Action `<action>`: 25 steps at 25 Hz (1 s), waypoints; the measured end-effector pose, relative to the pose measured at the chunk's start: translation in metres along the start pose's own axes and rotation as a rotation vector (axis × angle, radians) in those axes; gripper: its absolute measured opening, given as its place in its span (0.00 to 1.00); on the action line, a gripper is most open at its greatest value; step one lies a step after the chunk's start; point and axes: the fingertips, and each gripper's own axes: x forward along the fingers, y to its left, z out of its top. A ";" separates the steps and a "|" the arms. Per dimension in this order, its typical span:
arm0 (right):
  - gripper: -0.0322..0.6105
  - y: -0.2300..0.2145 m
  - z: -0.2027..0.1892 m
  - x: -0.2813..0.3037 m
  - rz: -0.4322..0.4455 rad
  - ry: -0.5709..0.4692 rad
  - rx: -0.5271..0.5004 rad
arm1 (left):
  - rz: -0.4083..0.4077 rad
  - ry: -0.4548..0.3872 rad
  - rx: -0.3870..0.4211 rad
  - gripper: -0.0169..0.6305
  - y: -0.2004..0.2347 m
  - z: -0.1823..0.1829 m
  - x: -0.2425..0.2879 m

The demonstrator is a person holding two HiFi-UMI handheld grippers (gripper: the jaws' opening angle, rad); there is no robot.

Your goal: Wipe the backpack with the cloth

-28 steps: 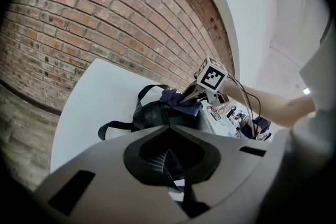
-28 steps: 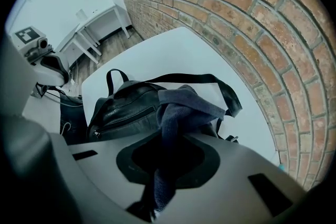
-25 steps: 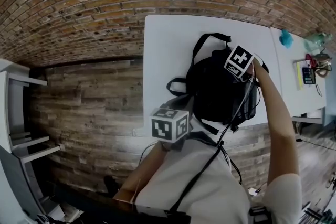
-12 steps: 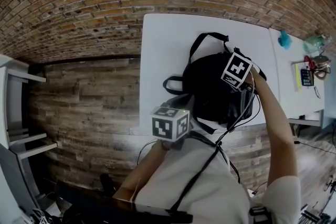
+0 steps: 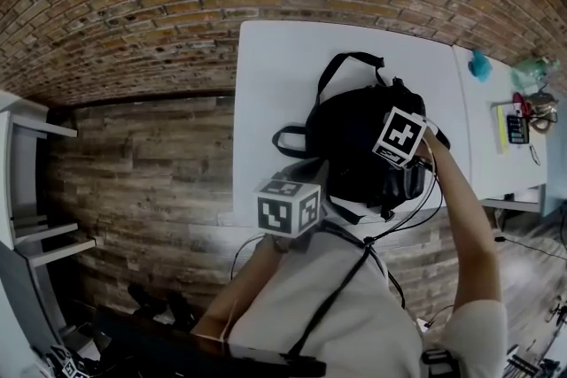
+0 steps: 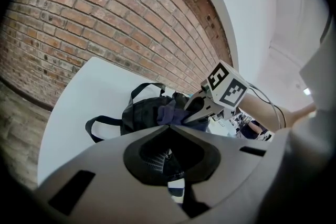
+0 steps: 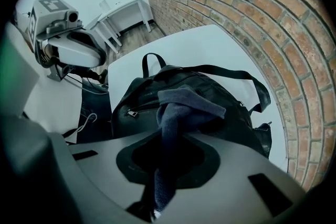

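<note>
Black backpack (image 5: 350, 133) lying on the white table (image 5: 275, 75), beside the brick wall (image 5: 177, 4), its carry loops spread toward the wall. The right tool (image 7: 164, 173) is clamped on a dark blue cloth (image 7: 184, 105), whose bunched end rests against the top of the backpack. The left tool (image 6: 172, 165), near the table's front edge, has its jaws closed on a dark, mesh-textured strap (image 6: 156, 157), apparently the backpack's.

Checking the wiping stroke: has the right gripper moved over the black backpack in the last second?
Yes. In the head view the right gripper slid toward the person, away from the top handle of the black backpack.
</note>
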 end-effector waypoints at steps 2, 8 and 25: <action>0.12 0.007 -0.003 0.000 0.004 0.005 -0.010 | -0.002 0.002 0.000 0.03 -0.001 -0.002 0.001; 0.12 0.026 -0.011 0.001 0.015 0.013 -0.041 | -0.002 0.007 0.000 0.03 -0.004 -0.004 0.004; 0.12 0.078 -0.021 0.006 0.058 0.025 -0.107 | 0.002 0.014 0.006 0.03 -0.001 -0.002 0.004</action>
